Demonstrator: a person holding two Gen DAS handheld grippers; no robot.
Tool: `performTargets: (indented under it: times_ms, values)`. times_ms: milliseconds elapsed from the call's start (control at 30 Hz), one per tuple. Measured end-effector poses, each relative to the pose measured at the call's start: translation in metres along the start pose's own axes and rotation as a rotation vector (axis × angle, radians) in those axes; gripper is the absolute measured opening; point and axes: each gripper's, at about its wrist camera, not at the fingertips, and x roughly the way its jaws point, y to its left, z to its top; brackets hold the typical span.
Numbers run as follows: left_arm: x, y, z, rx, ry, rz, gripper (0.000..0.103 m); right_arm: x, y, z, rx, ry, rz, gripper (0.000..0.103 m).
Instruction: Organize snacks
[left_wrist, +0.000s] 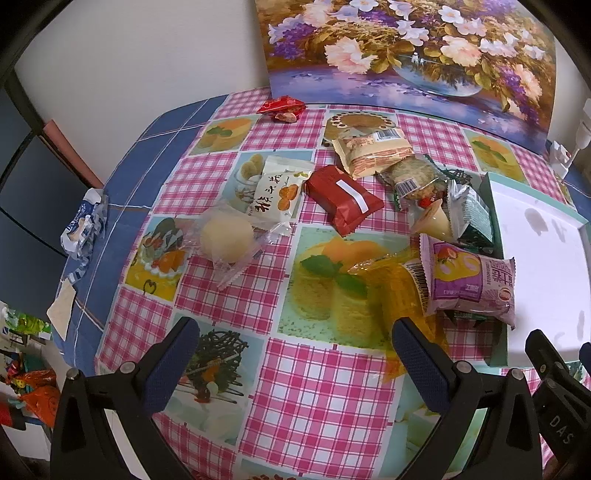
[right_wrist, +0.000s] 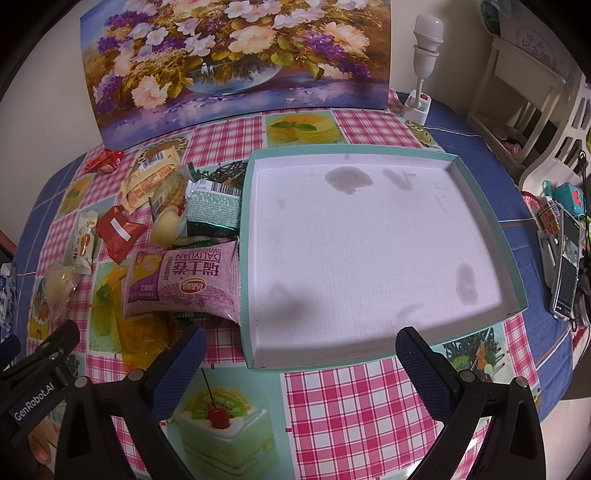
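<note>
Nothing is sorted yet, as I read it: the teal-rimmed tray (right_wrist: 480, 206) on the tabletop (right_wrist: 351, 406) holds no snacks, only stains. The purple Swiss-roll packet (right_wrist: 184, 284) leans against its left wall, the remaining packets scattered beyond, while my left gripper (left_wrist: 295, 369) and right gripper (right_wrist: 301, 373) hover released, grasping nothing.
</note>
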Motion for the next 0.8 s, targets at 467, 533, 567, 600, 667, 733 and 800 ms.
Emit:
performTargets:
  times_ms: [467, 533, 567, 600, 667, 733, 800]
  values:
    - [0.021, -0.013, 0.008, -0.032, 0.060, -0.021, 0.103, 0.019, 0.000, 0.021, 0.047, 0.000, -0.091, 0.103]
    - [0.026, -0.017, 0.010, -0.046, 0.074, -0.056, 0.103, 0.026, -0.005, 0.027, 0.075, 0.010, -0.101, 0.103]
    - [0.029, -0.019, 0.011, -0.048, 0.081, -0.069, 0.103, 0.028, -0.007, 0.029, 0.083, 0.013, -0.107, 0.103]
    - [0.030, -0.022, 0.012, -0.043, 0.084, -0.079, 0.103, 0.031, -0.008, 0.031, 0.089, 0.017, -0.115, 0.103]
    - [0.031, -0.031, 0.014, -0.018, 0.079, -0.085, 0.103, 0.036, -0.010, 0.035, 0.104, 0.024, -0.120, 0.103]
    - [0.034, -0.040, 0.015, 0.008, 0.079, -0.096, 0.103, 0.038, -0.011, 0.038, 0.111, 0.025, -0.118, 0.103]
    - [0.038, -0.045, 0.015, 0.021, 0.089, -0.105, 0.103, 0.039, -0.010, 0.039, 0.109, 0.024, -0.111, 0.103]
